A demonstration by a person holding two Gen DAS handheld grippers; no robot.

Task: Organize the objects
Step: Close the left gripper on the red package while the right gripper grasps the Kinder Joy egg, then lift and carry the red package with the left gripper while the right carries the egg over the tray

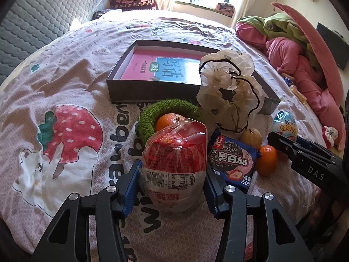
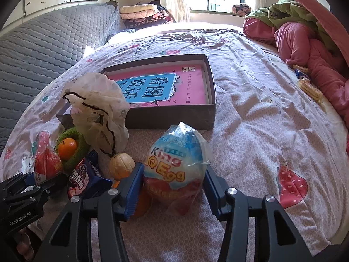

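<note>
On the bed, my left gripper [image 1: 172, 185] is shut on a red and white wrapped egg toy [image 1: 174, 166], its blue pads against both sides. My right gripper [image 2: 174, 187] is shut on a blue King Egg packet [image 2: 176, 168]. A dark open box [image 1: 152, 91] holding a pink and blue book [image 2: 165, 87] lies behind the pile. Between the grippers lie a green knitted ring [image 1: 148, 118] around an orange [image 1: 168, 119], a cream scrunchie [image 1: 229, 91], a blue cookie pack [image 1: 233, 161], a walnut [image 1: 250, 137] and a second orange [image 1: 267, 159].
The strawberry-print bedsheet [image 2: 261, 131] spreads out to the right. Pink and green clothes [image 2: 305, 43] are piled at the far right, with snack packets [image 2: 309, 87] beside them. A grey quilted headboard [image 2: 43, 43] stands at the left. Folded blankets [image 2: 141, 13] sit by the window.
</note>
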